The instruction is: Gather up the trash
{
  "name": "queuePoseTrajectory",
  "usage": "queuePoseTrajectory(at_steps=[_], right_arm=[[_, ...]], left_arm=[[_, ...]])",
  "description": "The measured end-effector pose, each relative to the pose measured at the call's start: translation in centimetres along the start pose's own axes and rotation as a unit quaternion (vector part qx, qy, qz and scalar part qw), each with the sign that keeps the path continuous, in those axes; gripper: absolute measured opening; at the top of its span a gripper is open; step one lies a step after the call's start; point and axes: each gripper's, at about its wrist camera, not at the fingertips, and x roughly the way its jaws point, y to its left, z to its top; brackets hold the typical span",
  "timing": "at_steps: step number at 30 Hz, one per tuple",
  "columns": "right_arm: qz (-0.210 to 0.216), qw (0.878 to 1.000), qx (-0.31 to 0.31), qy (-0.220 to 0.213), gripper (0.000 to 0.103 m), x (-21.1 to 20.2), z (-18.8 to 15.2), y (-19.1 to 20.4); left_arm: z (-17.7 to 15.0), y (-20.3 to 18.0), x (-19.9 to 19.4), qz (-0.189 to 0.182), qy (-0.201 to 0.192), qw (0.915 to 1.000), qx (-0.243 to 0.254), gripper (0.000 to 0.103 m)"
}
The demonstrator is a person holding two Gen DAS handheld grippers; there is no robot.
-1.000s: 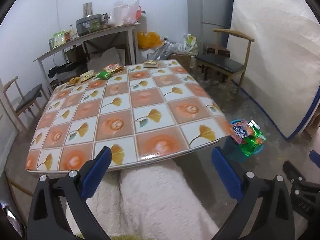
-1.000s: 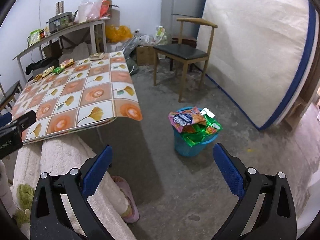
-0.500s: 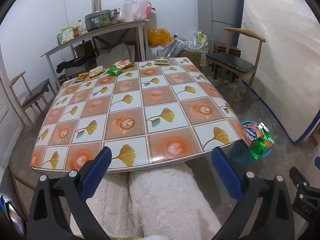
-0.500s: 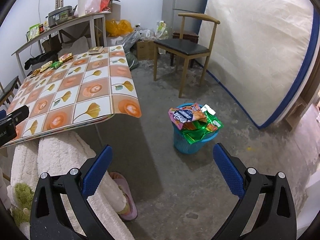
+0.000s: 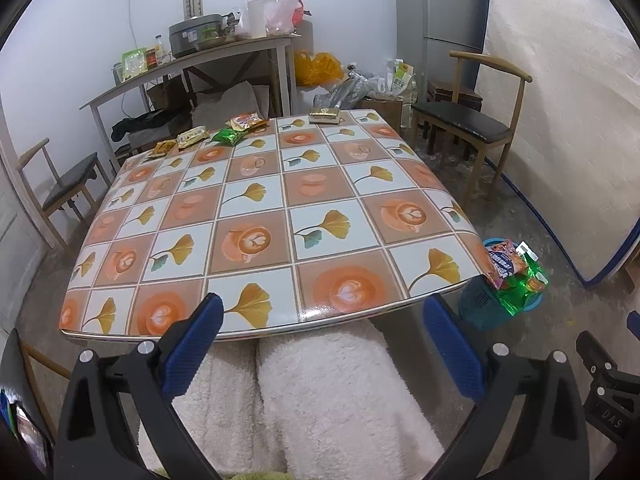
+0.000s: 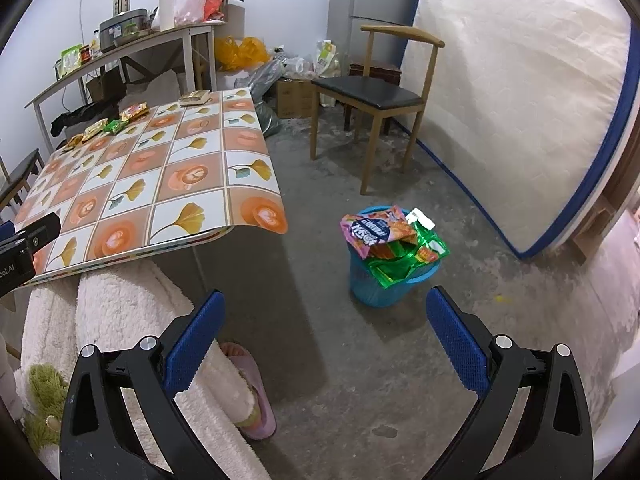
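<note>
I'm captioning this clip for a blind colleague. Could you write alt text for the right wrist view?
The open, empty right gripper hangs over a concrete floor, facing a blue bin overflowing with snack wrappers. To the left, a table with a patterned cloth holds more packets along its far edge; a wooden chair stands behind.

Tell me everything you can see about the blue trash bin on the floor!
The blue trash bin is a small round basket that looks like plastic, with slotted walls. It stands upright on the grey floor, right of the table and not touching it. Shiny wrappers overfill it: a pink packet on top, green ones spilling over the rim.
</note>
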Motion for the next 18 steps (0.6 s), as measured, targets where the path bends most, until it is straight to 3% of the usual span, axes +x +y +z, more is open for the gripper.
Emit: queuePoseTrajectory(at_steps=[18], right_arm=[[-0.002,1.000,-0.002,-0.005,0.096,-0.24,0.60,-0.13]], left_arm=[[-0.09,-0.10,0.11,-0.005,0.005,1.0000,-0.001,0.098]])
